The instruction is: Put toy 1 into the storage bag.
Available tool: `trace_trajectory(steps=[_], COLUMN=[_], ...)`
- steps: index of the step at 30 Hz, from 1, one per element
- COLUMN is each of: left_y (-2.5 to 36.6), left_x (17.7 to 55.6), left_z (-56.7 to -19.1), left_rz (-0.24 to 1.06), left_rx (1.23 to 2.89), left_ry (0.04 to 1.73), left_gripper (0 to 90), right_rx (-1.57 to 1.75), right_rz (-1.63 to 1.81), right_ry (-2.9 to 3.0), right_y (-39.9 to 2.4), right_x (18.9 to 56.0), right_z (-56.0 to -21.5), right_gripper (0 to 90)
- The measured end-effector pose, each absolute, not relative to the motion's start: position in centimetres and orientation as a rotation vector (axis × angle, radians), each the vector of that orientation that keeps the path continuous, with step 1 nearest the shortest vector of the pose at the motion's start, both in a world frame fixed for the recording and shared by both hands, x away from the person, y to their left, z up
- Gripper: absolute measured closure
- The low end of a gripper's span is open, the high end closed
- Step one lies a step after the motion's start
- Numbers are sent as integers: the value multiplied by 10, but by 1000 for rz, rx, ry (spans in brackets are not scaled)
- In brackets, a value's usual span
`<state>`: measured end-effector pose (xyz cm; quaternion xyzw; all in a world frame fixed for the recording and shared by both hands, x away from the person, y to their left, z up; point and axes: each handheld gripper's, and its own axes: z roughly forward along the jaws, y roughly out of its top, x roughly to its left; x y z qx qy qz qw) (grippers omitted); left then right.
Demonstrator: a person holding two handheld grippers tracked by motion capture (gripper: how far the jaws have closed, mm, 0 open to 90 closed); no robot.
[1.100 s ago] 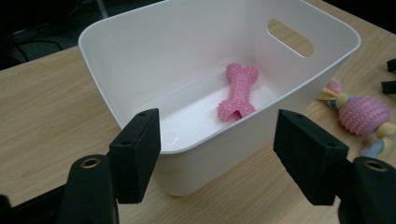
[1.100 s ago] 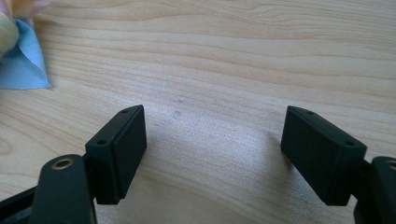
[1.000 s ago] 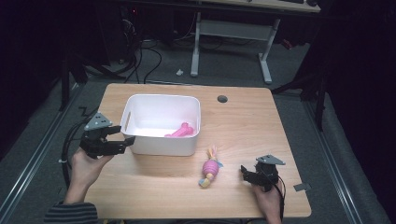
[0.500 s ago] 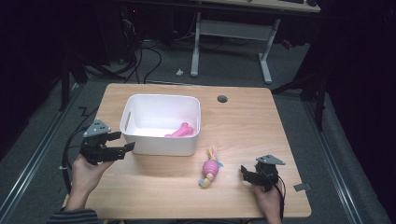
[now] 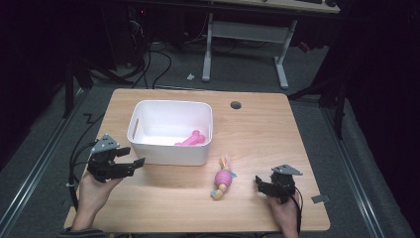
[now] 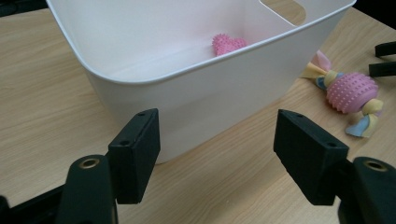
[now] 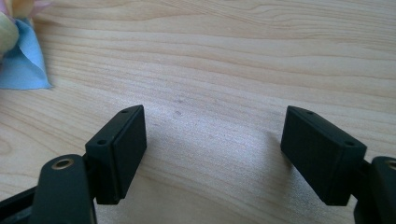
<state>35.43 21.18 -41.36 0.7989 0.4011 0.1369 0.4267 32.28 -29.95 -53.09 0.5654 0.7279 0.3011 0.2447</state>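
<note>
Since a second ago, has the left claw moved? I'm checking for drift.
Yes. The left claw has pulled back toward the person, away from the white bin's left corner, jaws open.

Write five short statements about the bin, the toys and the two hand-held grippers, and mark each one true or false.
1. The white bin holds a pink toy. True.
2. The pink ball toy with cloth ends lies inside the bin. False: it lies on the table, in front of the bin's right corner.
3. The left hand-held gripper is shut on the bin's wall. False: its jaws are open and apart from the bin, holding nothing.
4. The right hand-held gripper is open, with bare wood between its jaws. True.
5. The bin lies tipped on its side. False: it stands upright, opening upward.
</note>
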Motion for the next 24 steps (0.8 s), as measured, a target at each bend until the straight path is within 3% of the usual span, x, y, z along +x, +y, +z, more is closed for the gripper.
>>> trace_trajectory(steps=[24], left_y=[203], left_x=[351], left_z=[-444], left_rz=[299], left_rx=[2016], left_ry=[1037], left_gripper=[316], right_rx=[1544], right_rz=[822], right_ry=[1987], right_y=[-299], right_x=[323], right_z=[-531], right_gripper=[229])
